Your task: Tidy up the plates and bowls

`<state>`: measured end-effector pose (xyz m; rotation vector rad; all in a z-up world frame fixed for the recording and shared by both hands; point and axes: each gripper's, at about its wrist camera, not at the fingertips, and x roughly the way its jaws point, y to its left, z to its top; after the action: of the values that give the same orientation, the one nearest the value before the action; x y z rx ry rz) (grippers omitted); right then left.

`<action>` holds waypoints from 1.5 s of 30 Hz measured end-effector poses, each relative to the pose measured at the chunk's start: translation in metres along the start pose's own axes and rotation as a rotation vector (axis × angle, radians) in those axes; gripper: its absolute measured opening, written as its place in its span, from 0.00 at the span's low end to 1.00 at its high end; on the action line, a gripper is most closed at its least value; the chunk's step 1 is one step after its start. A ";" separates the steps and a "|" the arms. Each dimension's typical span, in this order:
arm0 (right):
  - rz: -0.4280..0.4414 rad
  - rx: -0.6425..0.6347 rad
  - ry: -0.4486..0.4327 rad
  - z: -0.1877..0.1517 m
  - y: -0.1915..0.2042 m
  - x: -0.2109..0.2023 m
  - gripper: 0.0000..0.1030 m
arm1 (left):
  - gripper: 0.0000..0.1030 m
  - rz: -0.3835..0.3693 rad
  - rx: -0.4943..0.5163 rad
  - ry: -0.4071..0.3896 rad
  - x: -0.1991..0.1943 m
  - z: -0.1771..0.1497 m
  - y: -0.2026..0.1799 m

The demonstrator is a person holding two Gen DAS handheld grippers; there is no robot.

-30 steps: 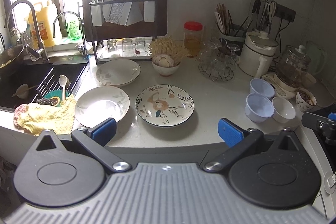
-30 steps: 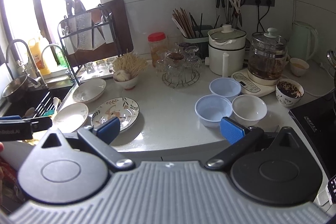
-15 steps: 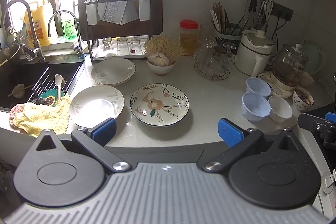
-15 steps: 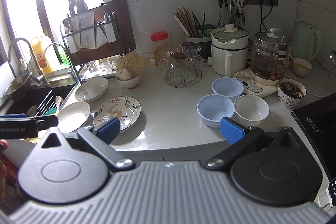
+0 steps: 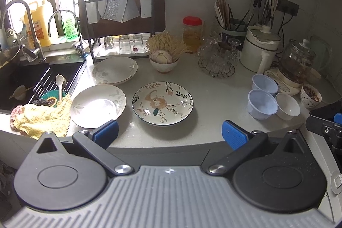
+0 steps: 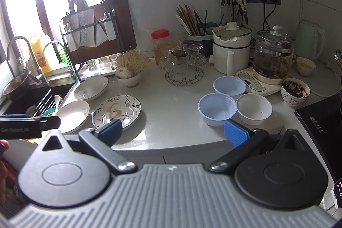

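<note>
Three plates lie on the white counter: a floral plate (image 5: pixel 162 102) in the middle, a white plate (image 5: pixel 97 105) to its left by the sink, and a white plate (image 5: pixel 114 70) behind. Two blue bowls (image 5: pixel 261 104) (image 5: pixel 264 83) and a white bowl (image 5: pixel 287 106) cluster at the right. My left gripper (image 5: pixel 170 135) is open and empty, held off the counter's front edge before the floral plate. My right gripper (image 6: pixel 174 131) is open and empty, off the front edge between the floral plate (image 6: pixel 116 111) and the near blue bowl (image 6: pixel 217 108).
A sink (image 5: pixel 32 82) with a yellow cloth (image 5: pixel 42 118) is at the left. A dish rack (image 5: pixel 121 14), a bowl of garlic (image 5: pixel 163 60), a glass stand (image 5: pixel 217 59), a white cooker (image 5: pixel 261 48), a glass kettle (image 5: pixel 298 63) and a patterned bowl (image 5: pixel 310 95) line the back and right.
Both grippers have drifted slightly, so the plates and bowls sit a little differently in view. Both grippers stay open and empty. Nothing on the counter has moved.
</note>
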<state>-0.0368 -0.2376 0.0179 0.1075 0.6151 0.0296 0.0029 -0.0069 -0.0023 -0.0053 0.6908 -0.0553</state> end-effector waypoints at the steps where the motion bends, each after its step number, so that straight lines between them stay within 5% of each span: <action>1: 0.001 0.003 0.002 0.000 0.000 0.000 1.00 | 1.00 0.003 0.007 -0.002 0.000 -0.001 -0.002; 26: 0.017 0.024 0.028 0.004 0.009 0.015 1.00 | 1.00 -0.032 -0.032 0.046 0.015 0.000 0.006; 38: 0.012 0.055 0.004 0.014 0.039 0.037 1.00 | 1.00 -0.067 -0.042 0.068 0.046 0.021 0.044; 45: -0.014 0.113 -0.006 0.032 0.068 0.063 1.00 | 1.00 -0.107 -0.009 0.071 0.080 0.060 0.079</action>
<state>0.0338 -0.1690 0.0154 0.2126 0.6117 -0.0188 0.1067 0.0668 -0.0085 -0.0492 0.7619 -0.1556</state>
